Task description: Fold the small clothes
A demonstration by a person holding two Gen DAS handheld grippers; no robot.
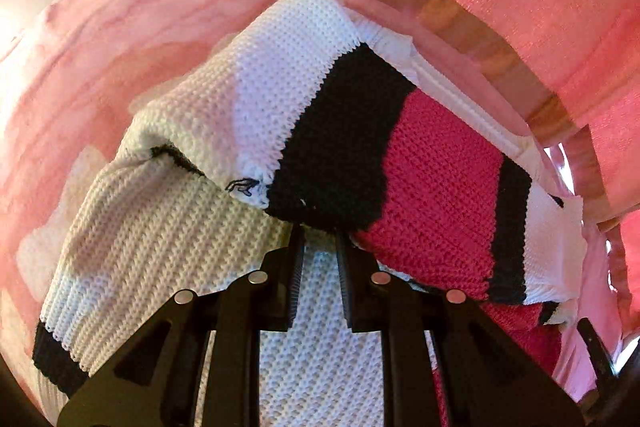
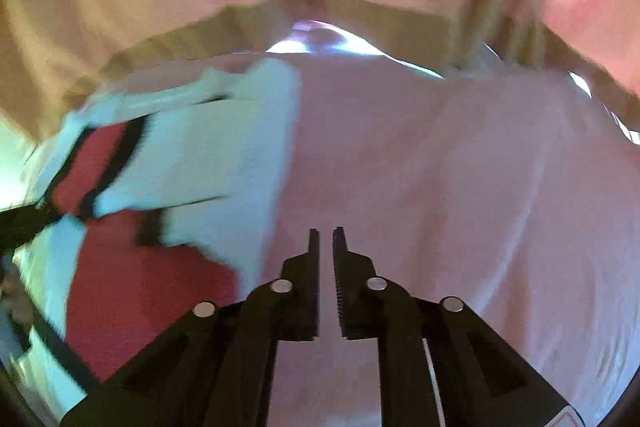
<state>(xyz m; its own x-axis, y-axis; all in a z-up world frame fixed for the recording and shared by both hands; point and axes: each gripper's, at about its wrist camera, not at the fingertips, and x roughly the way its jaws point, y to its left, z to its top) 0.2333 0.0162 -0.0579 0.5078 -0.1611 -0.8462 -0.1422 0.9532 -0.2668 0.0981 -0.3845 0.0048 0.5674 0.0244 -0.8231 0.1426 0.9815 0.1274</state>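
Sweater (image 1: 280, 115) knit sits between the left gripper (image 1: 320, 239) jaws, narrowly parted; whether they pinch it I cannot tell. Right gripper (image 2: 326, 239) is nearly closed and empty over the pink sheet (image 2: 440, 167). Soft, light, floppy: grip a ribbed hem.

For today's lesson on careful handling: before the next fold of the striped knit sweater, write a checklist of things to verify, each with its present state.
1. Left tool grips the knit sweater: ok, its tips sit under a folded edge with knit between them.
2. Right tool free of cloth: ok, nothing between its narrowly parted fingers.
3. Right tool clear of the sweater: ok, it is over the bare pink sheet, sweater to its left.
4. Sweater lies flat: not ok, layers are bunched and overlapping.
5. Right wrist view sharp enough to aim: not ok, blurred.
6. Sleeve positions: cannot tell.
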